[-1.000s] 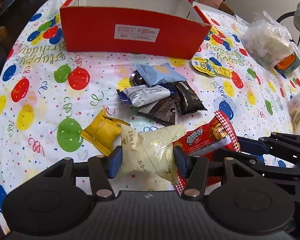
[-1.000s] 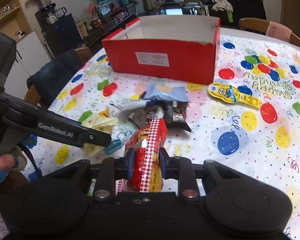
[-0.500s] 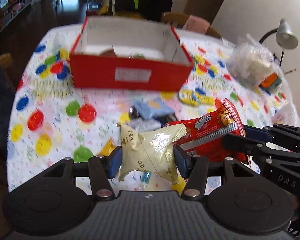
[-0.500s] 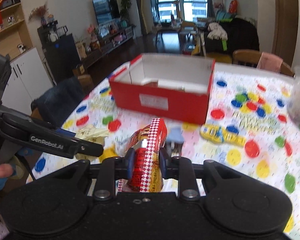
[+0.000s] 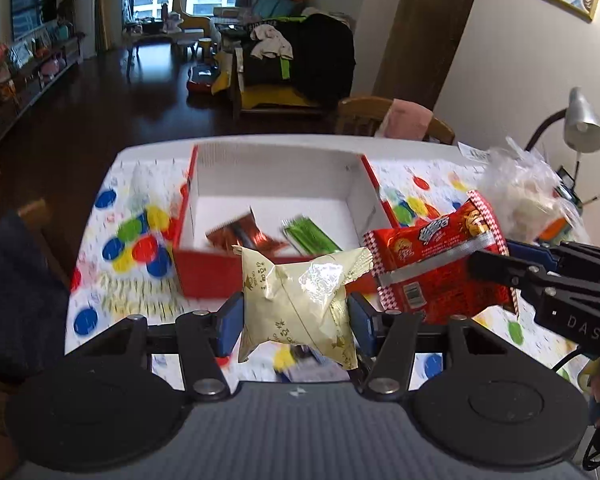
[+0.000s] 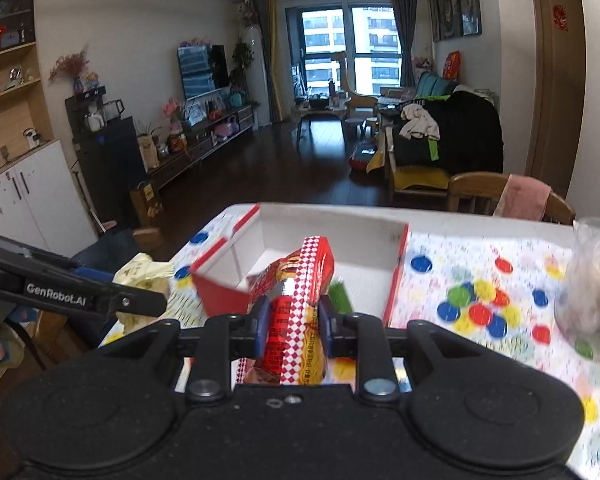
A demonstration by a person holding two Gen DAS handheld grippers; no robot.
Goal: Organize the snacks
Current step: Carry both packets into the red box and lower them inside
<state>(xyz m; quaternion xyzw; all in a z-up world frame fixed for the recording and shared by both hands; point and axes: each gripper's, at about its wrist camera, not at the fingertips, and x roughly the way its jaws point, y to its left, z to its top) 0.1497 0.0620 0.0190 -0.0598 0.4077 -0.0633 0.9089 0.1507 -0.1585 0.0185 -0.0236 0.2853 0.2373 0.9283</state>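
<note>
Two packets aloft, both short of the box [image 5: 276, 184], which lies at 12 o'clock on the counter [image 5: 432, 176]. Left tongs [image 5: 296, 320] pinch a cream packet [image 5: 296, 300]; right tongs [image 6: 294, 326] pinch a red packet [image 6: 296, 304], long axis toward the box. Neither looks clearly nearer.

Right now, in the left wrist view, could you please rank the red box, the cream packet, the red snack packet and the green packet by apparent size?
1. Red box
2. Red snack packet and cream packet: look alike, and both are near the camera, so unranked
3. Green packet
</note>
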